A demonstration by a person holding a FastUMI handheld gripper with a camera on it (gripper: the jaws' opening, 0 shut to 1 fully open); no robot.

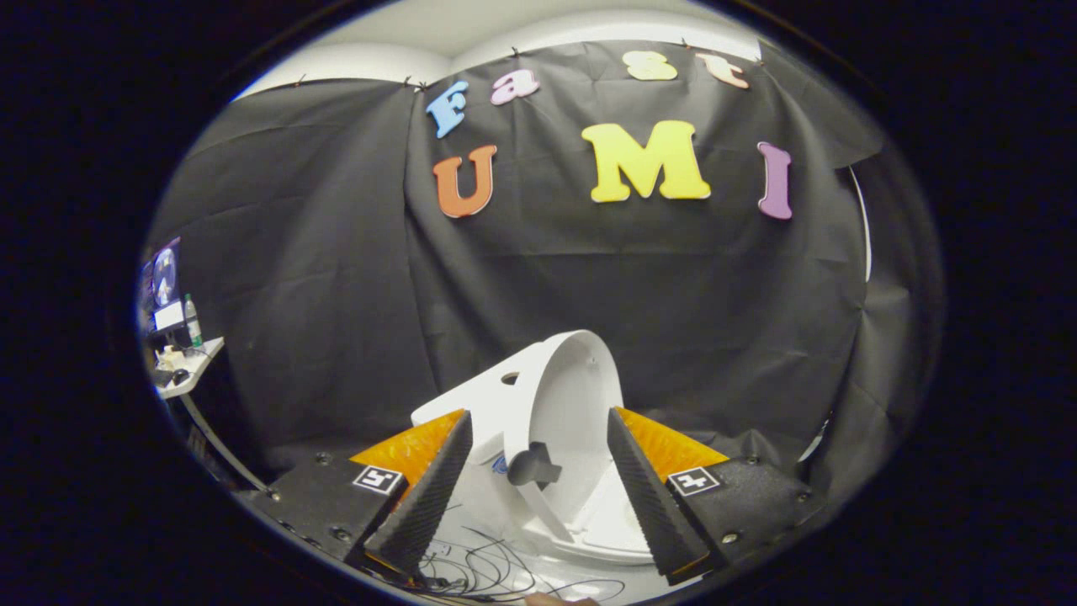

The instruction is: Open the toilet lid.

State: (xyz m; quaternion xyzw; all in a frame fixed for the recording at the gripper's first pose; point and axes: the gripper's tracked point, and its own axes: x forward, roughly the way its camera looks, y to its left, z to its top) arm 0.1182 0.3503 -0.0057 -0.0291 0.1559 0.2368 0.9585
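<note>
A white toilet (480, 404) stands just ahead of the fingers, against the black cloth wall. Its lid (572, 396) stands raised, nearly upright, its hollow inner side facing me. A small dark tab (532, 465) sticks out from the lid's edge. Below the lid, the white seat and bowl rim (606, 530) lie between the fingers. My gripper (538, 547) is open, its two fingers spread wide to either side of the lid, with nothing pressed between them.
Thin dark wires (488, 572) lie tangled on the white surface under the fingers. Far off to the left, a small white table (192, 370) carries a bottle (193, 321), a screen (164, 282) and small items. Black cloth surrounds the toilet.
</note>
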